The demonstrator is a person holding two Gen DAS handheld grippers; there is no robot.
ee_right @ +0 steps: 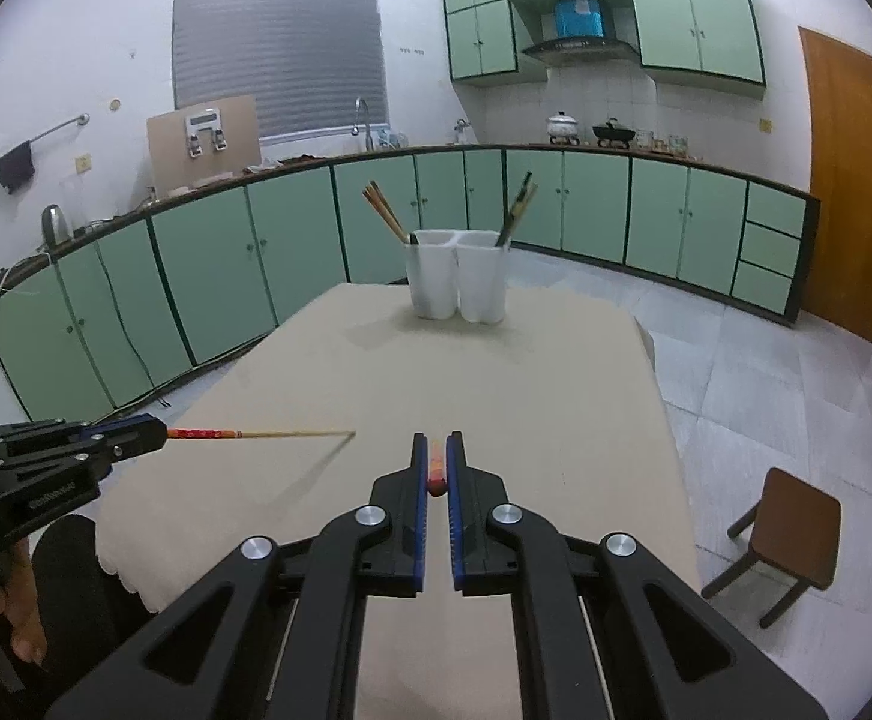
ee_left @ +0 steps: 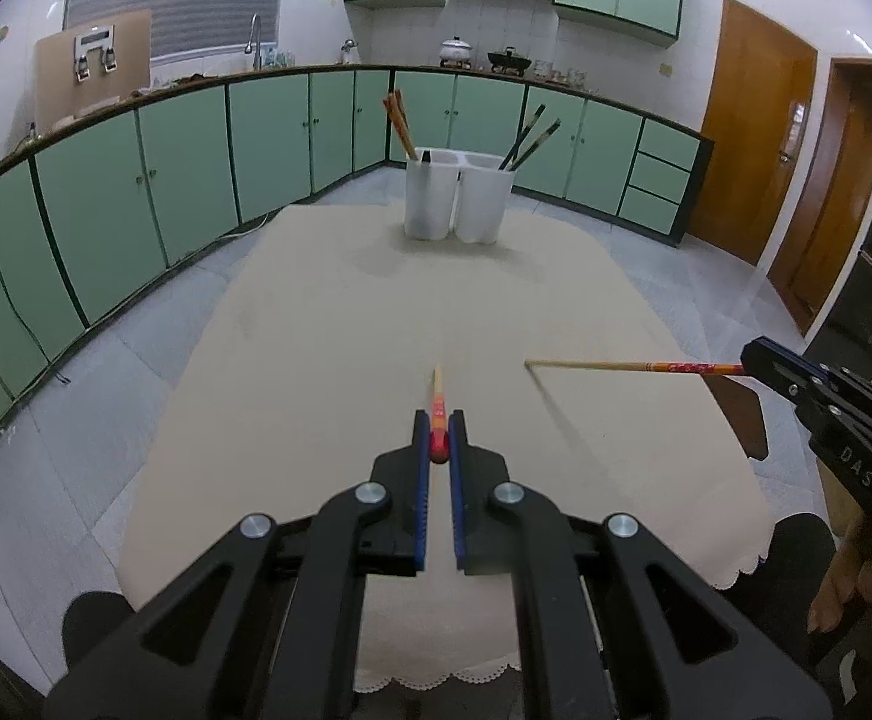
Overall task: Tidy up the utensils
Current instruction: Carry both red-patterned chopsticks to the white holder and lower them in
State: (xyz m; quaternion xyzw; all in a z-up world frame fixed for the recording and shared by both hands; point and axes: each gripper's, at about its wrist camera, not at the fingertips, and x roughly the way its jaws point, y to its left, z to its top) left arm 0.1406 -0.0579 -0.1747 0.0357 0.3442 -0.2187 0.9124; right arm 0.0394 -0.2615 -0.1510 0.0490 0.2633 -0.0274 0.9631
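A red-ended chopstick (ee_left: 438, 414) is clamped in the left gripper (ee_left: 439, 420), its tip pointing forward above the table (ee_left: 327, 360). A second chopstick (ee_right: 436, 463) is pinched in the right gripper (ee_right: 437, 444), also clear of the cloth. At the table's far end a white two-part holder (ee_left: 458, 195) is seen, with reddish chopsticks (ee_left: 398, 120) in its left cup and dark chopsticks (ee_left: 530, 138) in its right.
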